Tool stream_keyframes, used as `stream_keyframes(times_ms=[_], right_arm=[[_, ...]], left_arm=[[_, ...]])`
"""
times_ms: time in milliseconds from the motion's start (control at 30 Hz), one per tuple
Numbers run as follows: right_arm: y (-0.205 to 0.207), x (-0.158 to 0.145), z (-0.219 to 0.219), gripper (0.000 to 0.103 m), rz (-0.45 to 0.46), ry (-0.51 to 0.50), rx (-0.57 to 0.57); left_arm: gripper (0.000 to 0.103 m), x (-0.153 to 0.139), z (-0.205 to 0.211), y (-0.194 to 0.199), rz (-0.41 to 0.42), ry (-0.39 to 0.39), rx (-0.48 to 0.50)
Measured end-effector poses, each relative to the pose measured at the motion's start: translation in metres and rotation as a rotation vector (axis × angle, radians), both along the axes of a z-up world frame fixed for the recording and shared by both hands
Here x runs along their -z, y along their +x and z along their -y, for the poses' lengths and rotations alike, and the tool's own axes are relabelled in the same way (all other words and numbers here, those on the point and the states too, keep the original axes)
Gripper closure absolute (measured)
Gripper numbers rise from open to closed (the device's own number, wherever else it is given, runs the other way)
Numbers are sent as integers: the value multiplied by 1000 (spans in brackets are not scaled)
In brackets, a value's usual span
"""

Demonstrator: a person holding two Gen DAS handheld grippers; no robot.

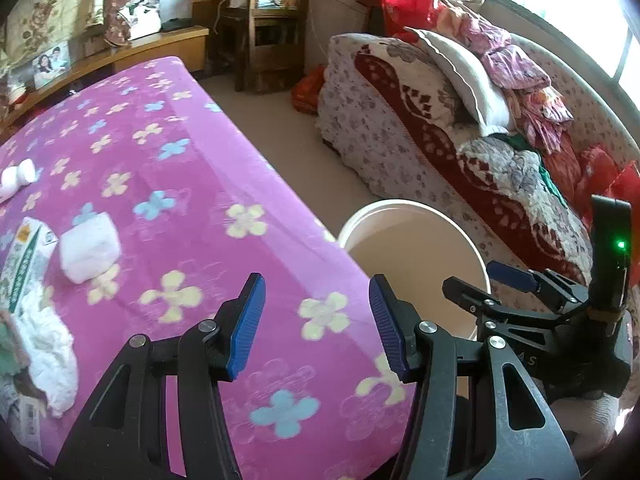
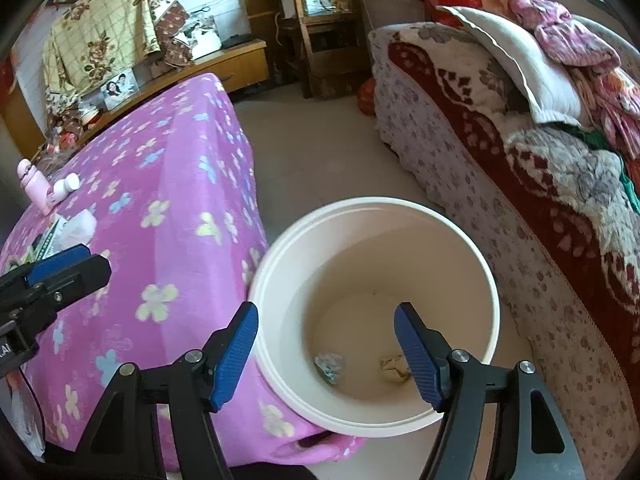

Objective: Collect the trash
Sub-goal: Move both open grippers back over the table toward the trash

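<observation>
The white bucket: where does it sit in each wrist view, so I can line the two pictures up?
Left wrist view: the white bucket is right of centre, past the bed's edge, partly hidden behind the right gripper.
Right wrist view: it fills the lower centre, seen from above, two crumpled scraps on its bottom.
Shared landmark: the pink flowered blanket, directly left of the bucket in both.

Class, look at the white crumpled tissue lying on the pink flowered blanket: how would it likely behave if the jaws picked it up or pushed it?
The crumpled tissue looks thin and creased, so it would probably squash and hang limp rather than hold its shape. It seems very light for its bulk. Pushed, it would likely drag on the fleecy blanket instead of rolling.
</observation>
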State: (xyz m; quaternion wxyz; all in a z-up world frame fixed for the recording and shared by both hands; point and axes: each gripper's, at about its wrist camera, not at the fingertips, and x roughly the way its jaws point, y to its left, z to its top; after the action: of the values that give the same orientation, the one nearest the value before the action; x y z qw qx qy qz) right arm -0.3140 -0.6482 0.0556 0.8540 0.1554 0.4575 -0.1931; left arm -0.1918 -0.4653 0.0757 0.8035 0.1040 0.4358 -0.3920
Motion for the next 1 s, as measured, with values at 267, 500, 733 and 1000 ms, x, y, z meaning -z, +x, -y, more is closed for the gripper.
stream_keyframes(times_ms=[267, 500, 733, 1000], right_arm=[[16, -16, -36, 29, 26, -16, -65], [37, -24, -78, 29, 36, -14, -145], [58, -28, -122, 29, 43, -5, -230], [82, -22, -177, 29, 26, 15, -336]], left_arm=[[51, -9, -45, 5, 29, -3, -65], [51, -15, -93, 12, 37, 8, -132], [51, -22, -152, 22, 44, 18, -215], [51, -22, -224, 31, 39, 46, -299]])
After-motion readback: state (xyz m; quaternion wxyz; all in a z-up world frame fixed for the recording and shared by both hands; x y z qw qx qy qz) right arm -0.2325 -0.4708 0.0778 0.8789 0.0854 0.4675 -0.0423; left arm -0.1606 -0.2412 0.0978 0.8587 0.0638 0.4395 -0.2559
